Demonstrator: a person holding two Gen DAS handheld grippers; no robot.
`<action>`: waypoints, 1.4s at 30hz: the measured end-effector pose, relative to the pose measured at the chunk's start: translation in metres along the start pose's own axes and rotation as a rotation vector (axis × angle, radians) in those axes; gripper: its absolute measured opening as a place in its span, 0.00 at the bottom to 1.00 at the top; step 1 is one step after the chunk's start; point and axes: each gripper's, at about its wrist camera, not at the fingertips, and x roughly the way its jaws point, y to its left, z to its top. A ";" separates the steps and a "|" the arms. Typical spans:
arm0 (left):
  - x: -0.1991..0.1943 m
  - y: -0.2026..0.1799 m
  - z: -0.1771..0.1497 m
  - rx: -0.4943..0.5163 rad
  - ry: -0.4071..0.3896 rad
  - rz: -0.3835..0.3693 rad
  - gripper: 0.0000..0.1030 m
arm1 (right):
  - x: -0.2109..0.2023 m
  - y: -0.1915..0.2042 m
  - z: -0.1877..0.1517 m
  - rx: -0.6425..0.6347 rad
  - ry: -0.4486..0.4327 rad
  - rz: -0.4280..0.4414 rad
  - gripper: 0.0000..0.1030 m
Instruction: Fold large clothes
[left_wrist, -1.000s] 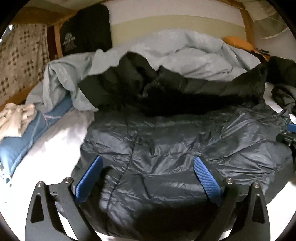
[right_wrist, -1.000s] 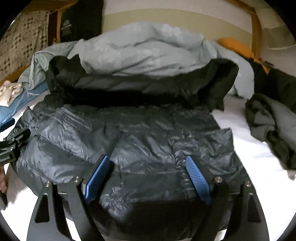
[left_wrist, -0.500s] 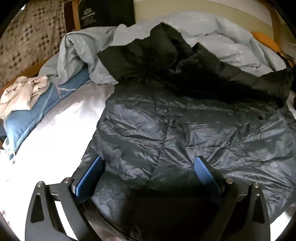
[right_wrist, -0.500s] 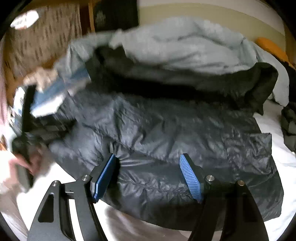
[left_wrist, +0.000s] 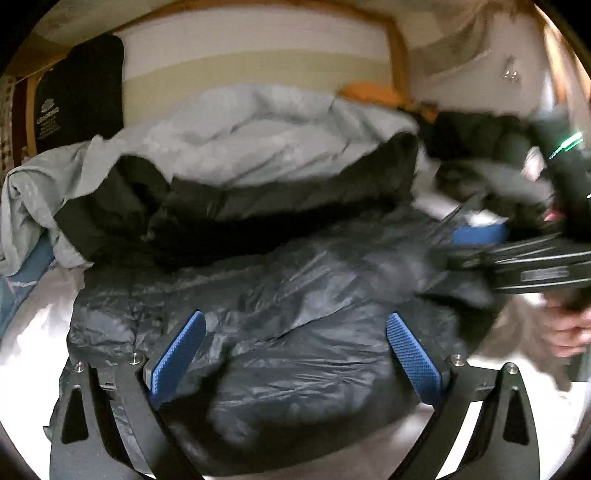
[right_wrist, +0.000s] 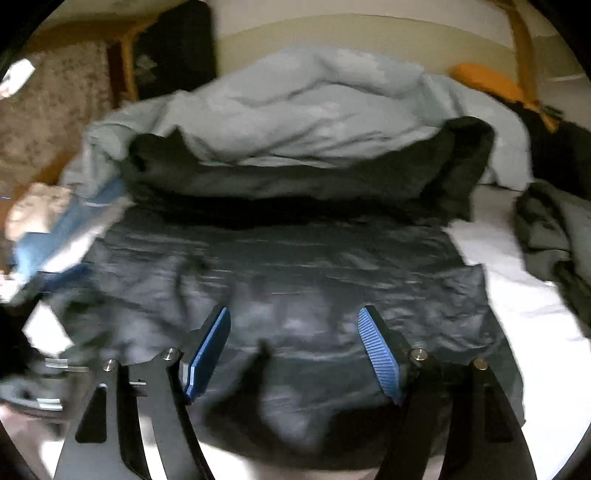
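**Dark puffer jacket spread on the bed, both grippers above its near hem**

Shiny, dark quilted fabric fills the middle of both wrist views: the jacket (left_wrist: 295, 314) lies flat on the white sheet (left_wrist: 26, 343), its hem nearest the cameras and its collar end up against a heap of pale grey-blue duvet (left_wrist: 258, 136).

At the far left of the left wrist view, a blue pillow (left_wrist: 22, 273) peeks out beside the duvet. Behind it a black bag (left_wrist: 79, 96) stands against the wall. The left gripper (left_wrist: 295, 349) hovers over the jacket's near edge with its blue pads spread wide, nothing pinched between them. At the right, blurred, the right gripper (left_wrist: 517, 258) reaches in sideways over the jacket's right side, with the hand (left_wrist: 567, 332) under it.

From the right wrist view, the right gripper (right_wrist: 293, 347) also has its jaws apart over the jacket (right_wrist: 295, 266), gripping nothing. Right of the jacket lies bare sheet (right_wrist: 517, 306), then a crumpled dark green garment (right_wrist: 550, 229). An orange cushion (right_wrist: 487, 81) sits by the wall beyond the duvet (right_wrist: 303, 110).
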 end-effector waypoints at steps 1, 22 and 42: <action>0.009 0.002 -0.001 -0.009 0.035 0.024 0.95 | -0.002 0.005 -0.001 -0.014 0.006 0.023 0.71; 0.026 0.111 -0.032 -0.429 0.250 0.514 0.90 | 0.040 -0.094 -0.009 0.198 0.114 -0.327 0.71; -0.008 0.172 -0.028 -0.594 0.239 0.296 0.89 | -0.028 -0.142 0.012 0.393 0.008 -0.274 0.72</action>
